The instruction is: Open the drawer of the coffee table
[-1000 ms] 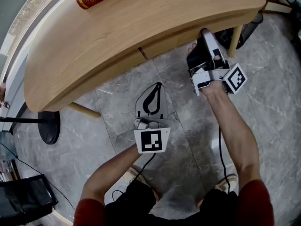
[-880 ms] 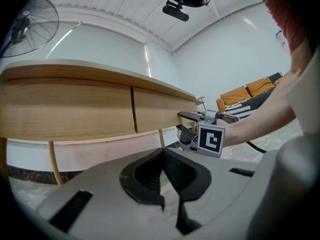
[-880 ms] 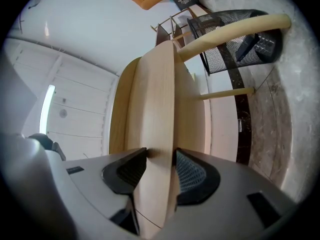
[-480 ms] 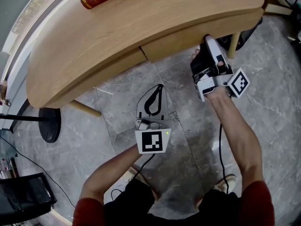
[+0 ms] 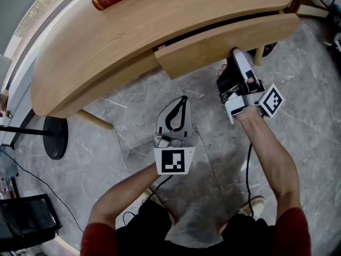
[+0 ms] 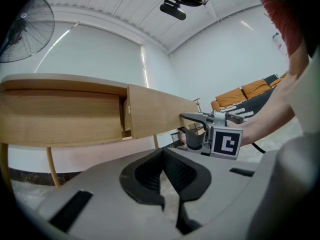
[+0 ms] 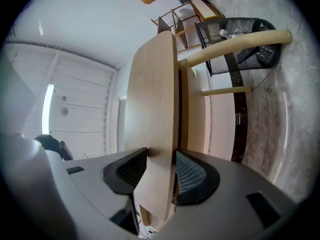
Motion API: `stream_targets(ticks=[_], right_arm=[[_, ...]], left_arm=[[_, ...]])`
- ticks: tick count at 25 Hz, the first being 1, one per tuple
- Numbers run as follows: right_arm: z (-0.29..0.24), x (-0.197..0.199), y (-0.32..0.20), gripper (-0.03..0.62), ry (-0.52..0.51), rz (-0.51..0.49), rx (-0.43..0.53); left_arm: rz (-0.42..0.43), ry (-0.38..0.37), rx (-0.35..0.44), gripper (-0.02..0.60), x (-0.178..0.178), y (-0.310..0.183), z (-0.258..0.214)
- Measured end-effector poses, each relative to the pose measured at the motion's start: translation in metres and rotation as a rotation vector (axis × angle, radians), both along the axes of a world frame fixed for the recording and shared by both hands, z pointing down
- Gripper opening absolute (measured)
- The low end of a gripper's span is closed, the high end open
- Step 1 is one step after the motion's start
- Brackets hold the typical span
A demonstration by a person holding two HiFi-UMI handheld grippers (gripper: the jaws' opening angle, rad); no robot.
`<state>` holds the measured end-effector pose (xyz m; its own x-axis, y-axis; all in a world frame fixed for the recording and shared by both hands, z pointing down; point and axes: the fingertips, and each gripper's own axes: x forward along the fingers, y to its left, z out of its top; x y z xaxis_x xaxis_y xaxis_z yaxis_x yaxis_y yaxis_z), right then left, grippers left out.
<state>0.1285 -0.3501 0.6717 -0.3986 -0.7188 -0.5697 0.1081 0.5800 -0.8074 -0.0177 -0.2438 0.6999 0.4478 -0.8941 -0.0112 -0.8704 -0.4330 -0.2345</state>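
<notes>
Right gripper view: right claw (image 7: 154, 197) pinches the drawer front (image 7: 152, 84) edge-on, panel's length running across the claw, so pull square to it. Left claw (image 6: 169, 199), closed and empty, is farther off.

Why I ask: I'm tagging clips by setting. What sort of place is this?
Probably a living room or lounge: a curved wooden coffee table with a drawer on grey stone-look floor tiles, an orange sofa in the background, and a pedestal fan nearby.
</notes>
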Motion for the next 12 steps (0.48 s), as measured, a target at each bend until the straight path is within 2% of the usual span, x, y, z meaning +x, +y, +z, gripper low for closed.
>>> stream_targets(ticks=[2, 6, 12], right_arm=[[0.000, 0.002, 0.008, 0.175, 0.002, -0.007, 0.005], [0.001, 0.009, 0.027, 0.176, 0.003, -0.005, 0.013], [-0.001, 0.008, 0.033, 0.179, 0.039, 0.007, -0.007]], left_arm=[[0.014, -0.027, 0.019, 0.008, 0.005, 0.005, -0.002], [-0.010, 0.039, -0.009, 0.008, 0.013, 0.018, 0.002], [-0.018, 0.050, -0.035, 0.008, 0.028, 0.028, 0.009]])
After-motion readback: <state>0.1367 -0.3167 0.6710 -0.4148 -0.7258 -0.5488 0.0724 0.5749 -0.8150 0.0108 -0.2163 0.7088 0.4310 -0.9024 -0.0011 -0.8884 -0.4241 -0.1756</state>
